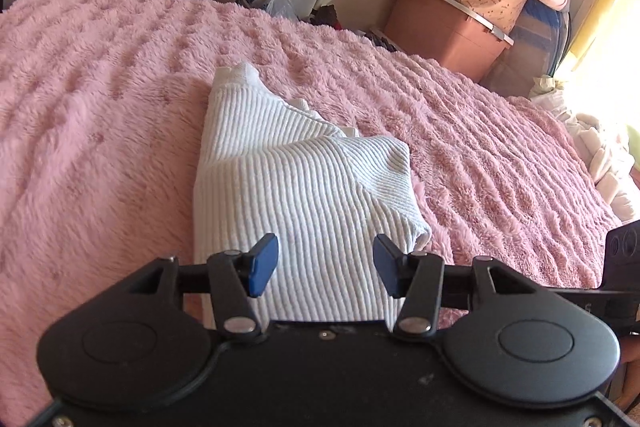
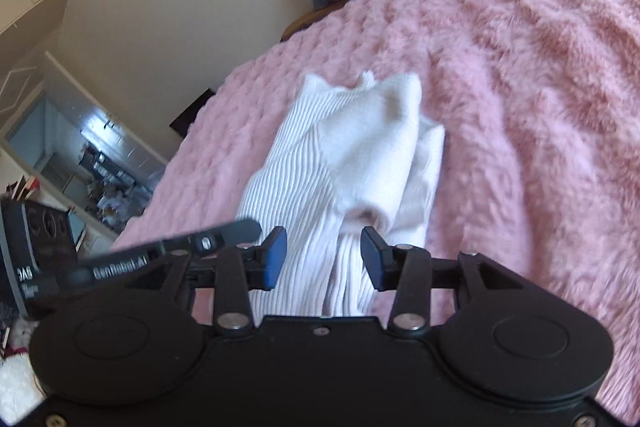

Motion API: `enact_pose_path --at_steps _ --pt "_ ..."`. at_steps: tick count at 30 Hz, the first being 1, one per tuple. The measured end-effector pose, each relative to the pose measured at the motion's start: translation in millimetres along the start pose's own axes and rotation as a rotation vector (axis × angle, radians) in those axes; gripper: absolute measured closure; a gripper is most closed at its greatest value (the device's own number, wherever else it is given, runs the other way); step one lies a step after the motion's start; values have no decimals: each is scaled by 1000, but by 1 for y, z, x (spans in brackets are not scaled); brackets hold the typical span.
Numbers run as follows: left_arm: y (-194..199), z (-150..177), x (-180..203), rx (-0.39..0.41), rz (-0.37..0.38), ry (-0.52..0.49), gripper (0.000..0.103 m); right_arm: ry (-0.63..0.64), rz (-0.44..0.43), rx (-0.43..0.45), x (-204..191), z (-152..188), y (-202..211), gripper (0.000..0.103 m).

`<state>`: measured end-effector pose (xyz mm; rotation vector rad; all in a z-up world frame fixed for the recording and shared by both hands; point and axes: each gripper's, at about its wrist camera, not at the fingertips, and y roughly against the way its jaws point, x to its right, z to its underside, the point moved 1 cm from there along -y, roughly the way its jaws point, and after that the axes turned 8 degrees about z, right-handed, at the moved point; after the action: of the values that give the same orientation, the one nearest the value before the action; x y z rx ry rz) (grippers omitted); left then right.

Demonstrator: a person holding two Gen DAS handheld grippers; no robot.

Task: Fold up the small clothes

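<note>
- White ribbed garment (image 1: pixel 296 195) lies folded on the pink blanket (image 1: pixel 100 99), long axis running straight away from my grippers.
- Left gripper (image 1: pixel 325 263): jaws apart, gripping nothing.
- Right gripper (image 2: pixel 323 257): released, cloth below, pads clear.

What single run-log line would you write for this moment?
garment: white ribbed top partly folded on pink blanket | left gripper: jaws open, empty | right gripper: jaws open, empty
</note>
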<state>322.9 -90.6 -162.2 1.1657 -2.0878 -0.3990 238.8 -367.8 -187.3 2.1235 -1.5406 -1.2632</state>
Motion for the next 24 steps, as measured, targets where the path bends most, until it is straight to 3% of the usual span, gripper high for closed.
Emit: enact_pose_path --at_steps 8,10,11,14,18,21,24 --pt "16 29 -20 -47 -53 68 49 9 -52 -45 -2 31 -11 63" --pt "11 33 -21 -54 -51 83 49 2 -36 -53 -2 31 -18 92" --pt "10 34 -21 -56 -57 80 49 -11 -30 -56 -1 30 -20 94" --pt "7 36 -16 -56 -62 74 49 -20 -39 -48 -5 25 -17 94" --pt "4 32 -9 -49 -62 65 49 75 46 25 -19 9 -3 96" --pt "7 27 -1 -7 -48 54 49 88 56 67 -19 -8 7 96" --pt "-4 27 2 -31 -93 20 48 87 70 44 -13 -15 -1 96"
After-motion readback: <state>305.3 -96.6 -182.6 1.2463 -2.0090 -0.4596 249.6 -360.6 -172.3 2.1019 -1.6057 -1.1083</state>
